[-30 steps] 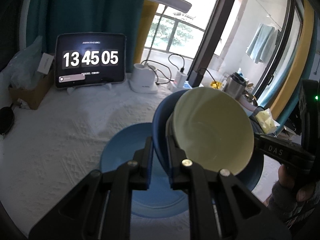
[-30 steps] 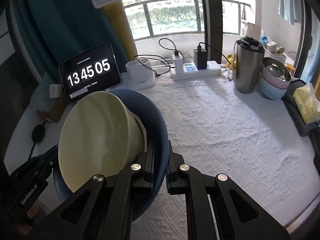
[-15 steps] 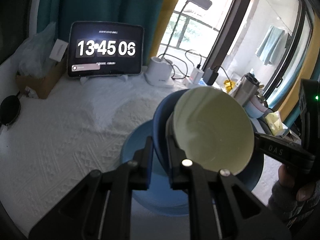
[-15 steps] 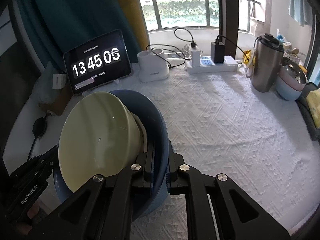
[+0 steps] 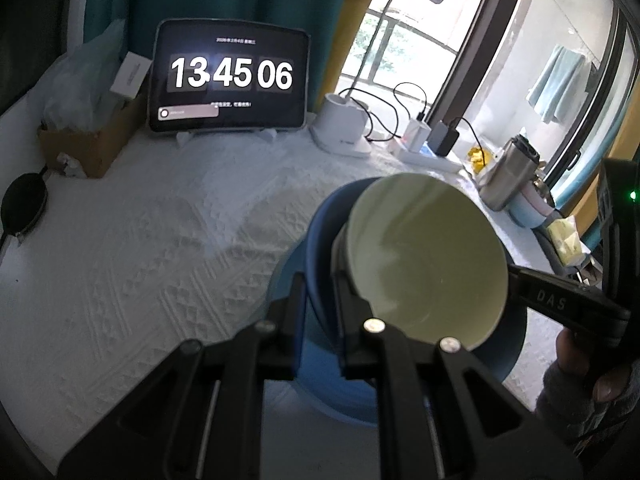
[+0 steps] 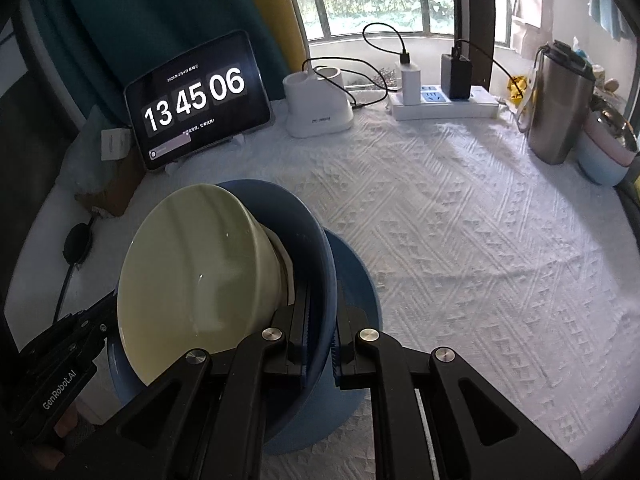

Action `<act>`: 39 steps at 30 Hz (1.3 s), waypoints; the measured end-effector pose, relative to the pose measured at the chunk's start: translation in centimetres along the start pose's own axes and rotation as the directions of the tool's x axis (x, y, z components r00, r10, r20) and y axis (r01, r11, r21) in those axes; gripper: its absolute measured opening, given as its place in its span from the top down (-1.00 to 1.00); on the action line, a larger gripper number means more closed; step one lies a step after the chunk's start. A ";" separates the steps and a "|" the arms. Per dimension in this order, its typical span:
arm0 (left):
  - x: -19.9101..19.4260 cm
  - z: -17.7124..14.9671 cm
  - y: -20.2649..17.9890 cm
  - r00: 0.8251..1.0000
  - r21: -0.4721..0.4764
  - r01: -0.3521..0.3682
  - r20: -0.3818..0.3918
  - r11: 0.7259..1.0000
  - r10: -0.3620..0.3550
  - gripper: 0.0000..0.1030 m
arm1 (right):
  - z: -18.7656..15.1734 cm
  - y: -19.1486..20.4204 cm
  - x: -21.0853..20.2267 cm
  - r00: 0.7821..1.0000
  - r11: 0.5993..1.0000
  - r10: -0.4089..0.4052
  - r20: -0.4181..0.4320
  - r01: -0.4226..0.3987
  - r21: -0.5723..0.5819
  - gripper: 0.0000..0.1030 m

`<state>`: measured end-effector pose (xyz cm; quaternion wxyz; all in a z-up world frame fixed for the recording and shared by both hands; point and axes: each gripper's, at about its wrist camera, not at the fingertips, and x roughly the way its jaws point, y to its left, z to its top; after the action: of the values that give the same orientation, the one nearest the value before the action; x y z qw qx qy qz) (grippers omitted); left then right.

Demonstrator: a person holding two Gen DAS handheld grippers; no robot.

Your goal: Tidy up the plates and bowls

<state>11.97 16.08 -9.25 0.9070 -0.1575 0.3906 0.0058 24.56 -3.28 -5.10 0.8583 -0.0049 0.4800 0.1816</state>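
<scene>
Both claws are clamping opposite rims of the dark blue plate (image 6: pixel 316 248), jaws nearly closed: left gripper (image 5: pixel 318 300), right gripper (image 6: pixel 320 340), keeping the pale green bowl (image 6: pixel 192 280) balanced on it just above the lighter blue plate (image 6: pixel 360 272) below, probably for stacking

Tablet clock: the tablet (image 5: pixel 229 76) in the upper left of the left wrist view shows 13 45 06 in large white digits; the same digits appear on it in the right wrist view, left of centre.
Tablet small print: lines above and below the digits, too small to read.
Right gripper (image 5: pixel 560 300): its black arm at the right edge of the left wrist view carries the letters DAS.
Left gripper (image 6: pixel 60 388): its black body at the lower left of the right wrist view carries GenRobot.AI.
Lamp base (image 6: pixel 318 106): small dark print, unreadable.
</scene>
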 end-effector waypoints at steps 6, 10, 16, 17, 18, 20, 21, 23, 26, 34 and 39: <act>0.1 -0.1 0.0 1.000 0.019 -0.009 0.006 1.000 0.009 0.76 | 0.1 -0.1 0.3 1.000 1.000 0.012 -0.005 -0.012 0.000 0.80; 0.1 -0.1 -0.1 1.000 0.028 -0.022 0.011 0.999 0.022 0.71 | 0.1 -0.2 0.3 1.000 1.000 0.017 -0.004 -0.017 0.009 0.79; -0.3 -0.2 -0.8 0.996 0.072 -0.085 0.034 0.994 0.082 0.68 | 0.1 -0.4 0.3 1.000 1.000 0.007 -0.008 -0.007 0.012 0.67; -0.4 -0.1 -0.9 0.995 0.073 -0.092 0.037 0.993 0.089 0.67 | 0.1 -0.4 0.2 1.000 1.000 0.000 -0.009 0.000 0.013 0.63; -0.6 -0.2 -1.1 0.994 0.078 -0.102 0.044 0.992 0.099 0.66 | 0.1 -0.4 0.2 1.000 1.000 -0.005 -0.010 0.005 0.015 0.61; -0.8 -0.2 -1.1 0.992 0.087 -0.116 0.054 0.989 0.112 0.64 | 0.0 -0.6 0.1 1.000 1.000 -0.005 -0.010 0.005 0.020 0.56; -1.0 -0.2 -1.2 0.991 0.088 -0.123 0.057 0.988 0.119 0.62 | 0.0 -0.6 -0.1 1.000 1.000 -0.003 -0.006 0.003 0.022 0.56; -1.4 -0.1 -1.1 0.989 0.082 -0.134 0.065 0.987 0.129 0.60 | 0.0 -0.6 -0.6 1.000 1.000 -0.010 0.011 0.010 0.022 0.47; -1.9 -0.1 -1.2 0.988 0.076 -0.143 0.074 0.987 0.137 0.43 | 0.0 -0.6 -1.2 0.999 0.999 -0.026 0.036 0.025 0.023 0.32; -3.4 -0.7 -2.0 0.985 0.081 -0.152 0.099 0.985 0.144 -0.03 | -0.5 -0.7 -2.8 0.998 1.000 -0.023 0.058 0.022 0.015 0.18; -4.5 -1.3 -2.8 0.983 0.093 -0.150 0.121 0.984 0.139 -0.25 | -1.0 -0.8 -3.8 0.997 1.000 -0.027 0.078 0.026 0.017 0.17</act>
<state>8.33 13.59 -6.08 0.9318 -0.0816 0.3485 0.0607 22.18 -5.37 -2.69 0.8786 0.0027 0.4475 0.1666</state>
